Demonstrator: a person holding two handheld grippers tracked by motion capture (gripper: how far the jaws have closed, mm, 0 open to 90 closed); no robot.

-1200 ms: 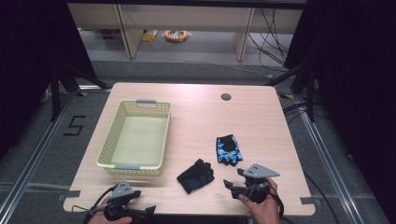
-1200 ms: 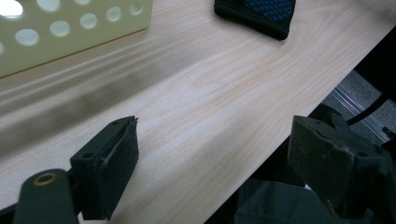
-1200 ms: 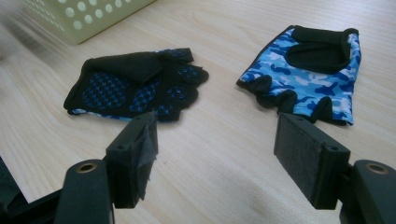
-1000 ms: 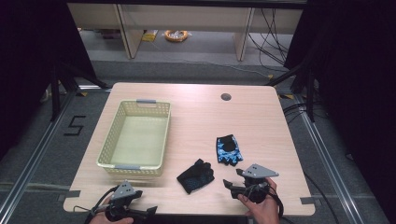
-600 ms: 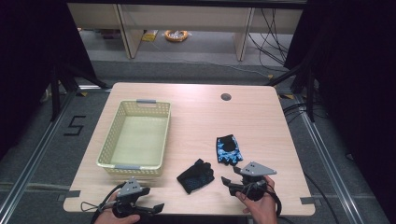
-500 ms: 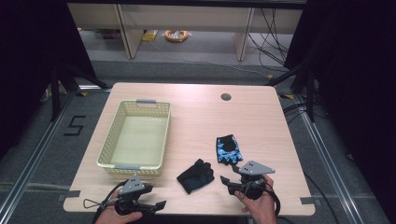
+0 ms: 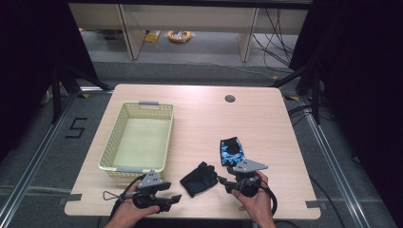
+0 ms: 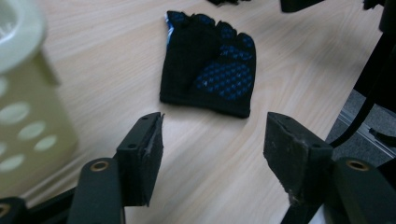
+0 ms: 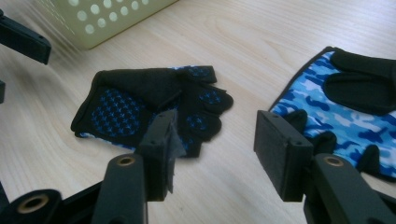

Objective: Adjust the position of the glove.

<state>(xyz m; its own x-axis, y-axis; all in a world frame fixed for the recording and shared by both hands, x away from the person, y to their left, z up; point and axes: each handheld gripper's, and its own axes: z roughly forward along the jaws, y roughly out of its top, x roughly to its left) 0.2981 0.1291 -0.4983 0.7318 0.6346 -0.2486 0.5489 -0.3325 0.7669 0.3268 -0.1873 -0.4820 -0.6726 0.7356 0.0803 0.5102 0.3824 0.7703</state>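
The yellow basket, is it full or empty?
Empty. The high view looks straight into the yellow basket and shows only its bare floor; both gloves, black and blue camouflage, lie outside on the table.

Table; basket; two gloves

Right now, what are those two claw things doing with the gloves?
A person holds a gripper in each hand at the near edge of the table. The left gripper points at the black glove, and its jaws have just been closing, with nothing between them. The right gripper sits between that glove and the blue camouflage glove; its jaws have been closing too, still empty. Neither glove is picked up yet. A yellow basket waits empty on the left.
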